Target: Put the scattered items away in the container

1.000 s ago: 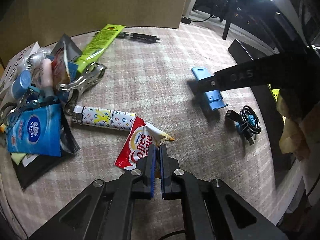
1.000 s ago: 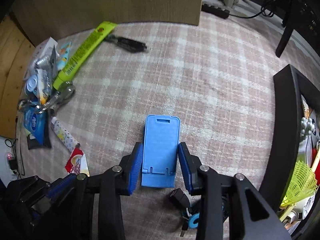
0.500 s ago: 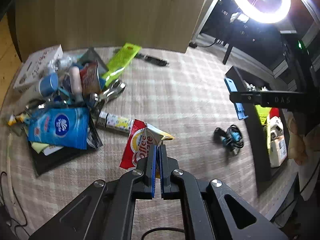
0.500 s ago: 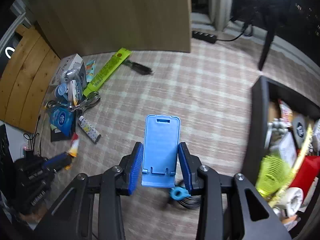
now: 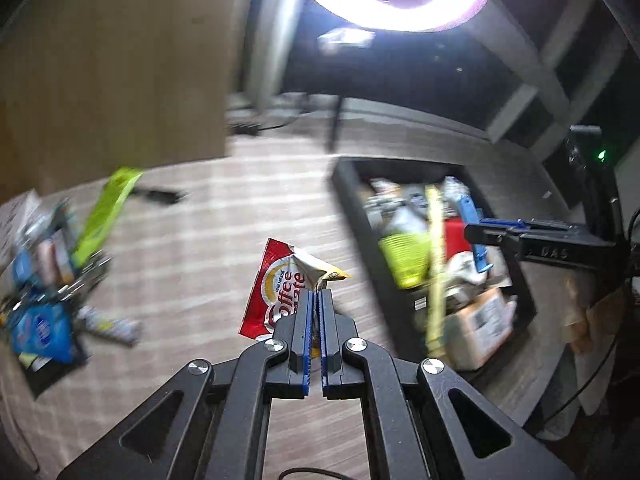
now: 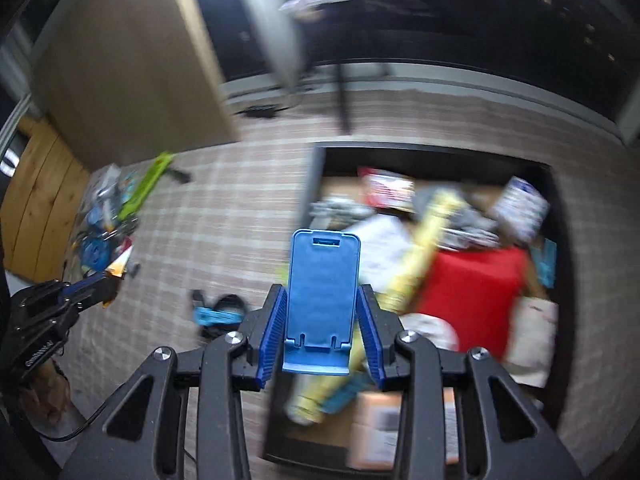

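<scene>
At lower centre, my left gripper (image 5: 315, 300) pinched a crinkled creamer sachet (image 5: 280, 288). My right gripper (image 6: 322, 308) clamped a smooth blue plastic phone stand (image 6: 322, 292). The black container (image 6: 560, 240) held blurred, unreadable clutter.

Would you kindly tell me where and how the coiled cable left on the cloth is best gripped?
Judging loosely, grip the coiled cable across its bundled loops at the blue tie, coming straight down from above; it lies flat on the cloth, clear of neighbours. Blur hides finer detail.

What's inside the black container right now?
The black container is already crowded: a red packet, a long yellow strip, a lime-green item, a white pouch and a cardboard box. Its floor and anything underneath are covered.
</scene>
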Tool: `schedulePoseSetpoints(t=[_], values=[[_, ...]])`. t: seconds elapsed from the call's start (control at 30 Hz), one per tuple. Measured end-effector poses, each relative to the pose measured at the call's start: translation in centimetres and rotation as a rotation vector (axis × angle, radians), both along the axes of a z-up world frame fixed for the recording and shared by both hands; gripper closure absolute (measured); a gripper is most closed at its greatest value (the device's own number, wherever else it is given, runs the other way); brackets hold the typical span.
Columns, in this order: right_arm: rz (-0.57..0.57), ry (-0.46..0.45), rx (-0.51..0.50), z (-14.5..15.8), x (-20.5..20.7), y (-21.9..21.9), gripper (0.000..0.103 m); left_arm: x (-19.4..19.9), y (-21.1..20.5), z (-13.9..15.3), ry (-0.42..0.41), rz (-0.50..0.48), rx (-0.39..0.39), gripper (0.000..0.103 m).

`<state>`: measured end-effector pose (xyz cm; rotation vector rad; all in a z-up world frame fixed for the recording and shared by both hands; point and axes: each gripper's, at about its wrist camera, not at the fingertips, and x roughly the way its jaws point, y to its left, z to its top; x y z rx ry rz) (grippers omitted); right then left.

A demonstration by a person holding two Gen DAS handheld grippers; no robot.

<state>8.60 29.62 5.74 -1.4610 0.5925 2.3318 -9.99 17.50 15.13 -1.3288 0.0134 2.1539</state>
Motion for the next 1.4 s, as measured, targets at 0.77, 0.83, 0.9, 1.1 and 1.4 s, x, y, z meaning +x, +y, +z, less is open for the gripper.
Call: schedulePoseSetpoints(t=[0.77,0.83,0.9,1.1,1.4], values=[[-0.140,0.021,0.007,1.6,11.2,9.9,0.047,4.7,13.1,0.6,-0.003,-0.052,-0.012,0.058],[-0.124,0.029,0.004,1.5,11.0,9.3,0.046,4.8,12.1,0.5,-0.004,-0.025,-0.024,0.058],[-0.116,0.037,0.006,1.4,10.6,8.6,0.046,4.9,10.6,0.6,0.003,0.017,-0.037,0.057],[-0.078,0.074,0.007,1.7,9.2,5.4,0.046,5.3,6.0,1.4,0.042,0.103,-0.078,0.050],[-0.026,0.109,0.033,2.6,6.5,-1.6,0.044,5.5,-2.0,2.6,0.102,0.207,-0.138,0.043]])
